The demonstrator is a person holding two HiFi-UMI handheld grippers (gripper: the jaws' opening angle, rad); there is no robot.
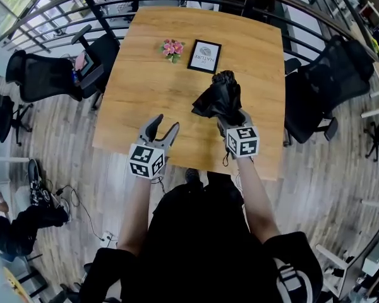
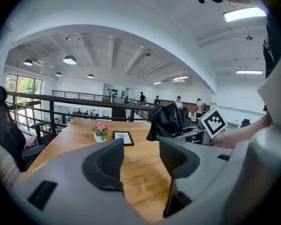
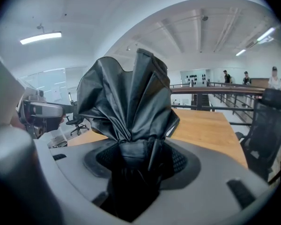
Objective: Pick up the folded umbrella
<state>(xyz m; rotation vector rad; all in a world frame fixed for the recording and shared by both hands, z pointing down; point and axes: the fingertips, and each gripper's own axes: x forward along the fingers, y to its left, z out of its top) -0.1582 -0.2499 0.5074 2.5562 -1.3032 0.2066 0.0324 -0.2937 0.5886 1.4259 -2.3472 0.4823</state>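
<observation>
R claw point(image 1: 230, 121) gripping black umbrella point(image 1: 220, 96) by its base, holding it clear of table point(image 1: 259, 55), L claw point(image 1: 159, 130) hanging open & empty nr table's front edge, flowers point(image 1: 172, 48) & framed card point(image 1: 204, 56) sitting beyond

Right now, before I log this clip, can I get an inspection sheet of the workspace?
Surface: wooden table, mostly bare.
Job's things: black folded umbrella, held clear of the table, its fabric loose and bunched.
Clutter: small flower pot and a picture frame side by side near the far edge.
Grippers: right tongs shut on the umbrella; left tongs open and empty over the near edge.
Cables: loose cables on the floor to the left; none on the table.
Surroundings: office chairs on both sides and a railing beyond the table.
</observation>
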